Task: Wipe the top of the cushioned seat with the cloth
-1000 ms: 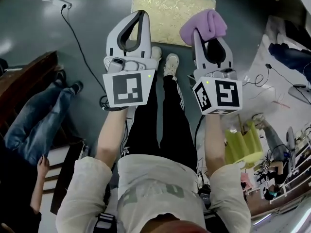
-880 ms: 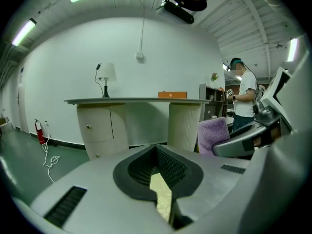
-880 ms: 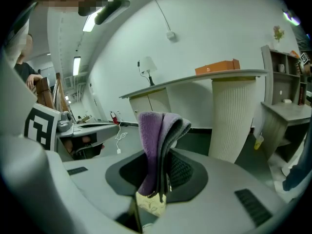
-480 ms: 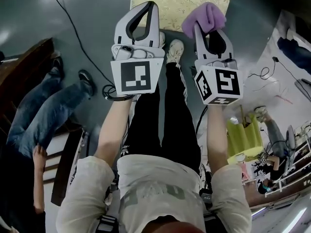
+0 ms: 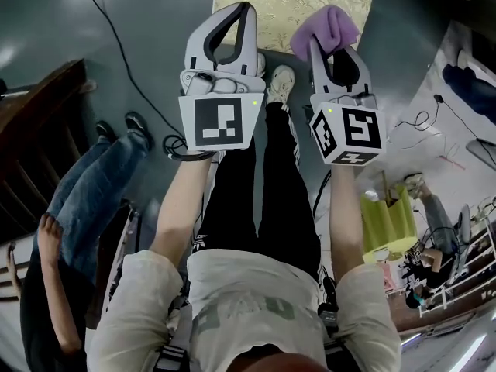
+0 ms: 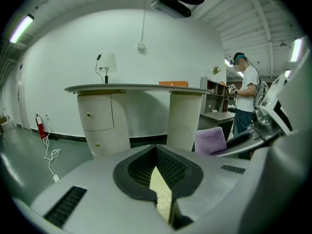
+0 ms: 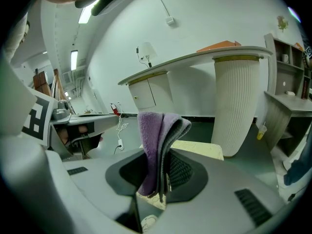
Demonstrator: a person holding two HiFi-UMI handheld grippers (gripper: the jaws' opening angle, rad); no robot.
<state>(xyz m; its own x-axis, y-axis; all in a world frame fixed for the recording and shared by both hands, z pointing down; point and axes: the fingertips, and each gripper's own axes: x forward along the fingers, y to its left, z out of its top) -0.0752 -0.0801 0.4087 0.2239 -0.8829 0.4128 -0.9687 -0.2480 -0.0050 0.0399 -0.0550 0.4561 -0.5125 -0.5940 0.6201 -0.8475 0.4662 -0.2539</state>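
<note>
The cushioned seat [image 5: 291, 6] is a low gold-yellow pad on the grey floor, just beyond the person's shoes; the right gripper view shows the cushioned seat [image 7: 200, 149] past the jaws. My right gripper [image 5: 332, 49] is shut on a folded purple cloth [image 5: 325, 29], which it holds above the seat's near right corner. In its own view the purple cloth [image 7: 153, 140] stands up out of the right gripper [image 7: 161, 179]. My left gripper [image 5: 239, 12] is shut with nothing in it and hovers over the seat's near left edge.
A white counter [image 6: 141, 89] on ribbed columns stands behind the seat, with a lamp [image 6: 107, 62] on it. A seated person in jeans [image 5: 85, 192] and dark wooden furniture [image 5: 31, 130] are at the left. A cable [image 5: 124, 60] crosses the floor. A yellow bag [image 5: 387, 223] is at the right.
Both grippers have moved forward to the seat's near edge, the cloth still held in the right one. The seated person's legs at the left have shifted.
</note>
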